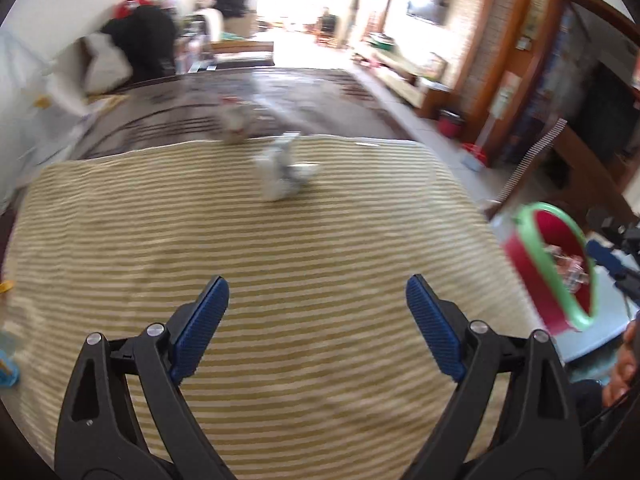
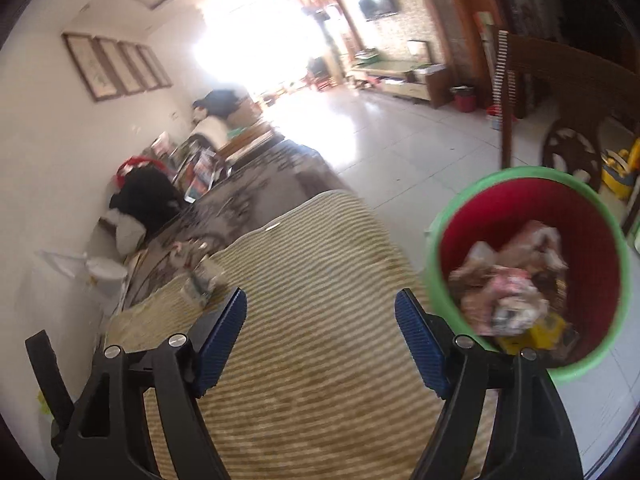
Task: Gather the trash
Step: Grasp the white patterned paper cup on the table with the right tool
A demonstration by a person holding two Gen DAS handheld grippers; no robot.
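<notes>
A crumpled white wrapper (image 1: 285,172) is seen lying on the striped mat (image 1: 280,280), toward its far edge; a second piece of litter (image 1: 234,122) is noted just beyond that edge on the dark patterned rug (image 1: 320,92), though blur prevents its identification. The red bin (image 2: 528,272) with green rim is observed off the mat's right side, already holding a heap of crumpled wrappers; collection is therefore judged partly done, with at least these two pieces left. The left gripper (image 1: 318,300) is held low over the near half of the mat, aimed at the white wrapper but well apart from it; its fingers are spread wide and nothing is held. The right gripper (image 2: 320,316) is positioned just beside the bin, over the mat's right portion; its fingers are likewise spread and empty.
</notes>
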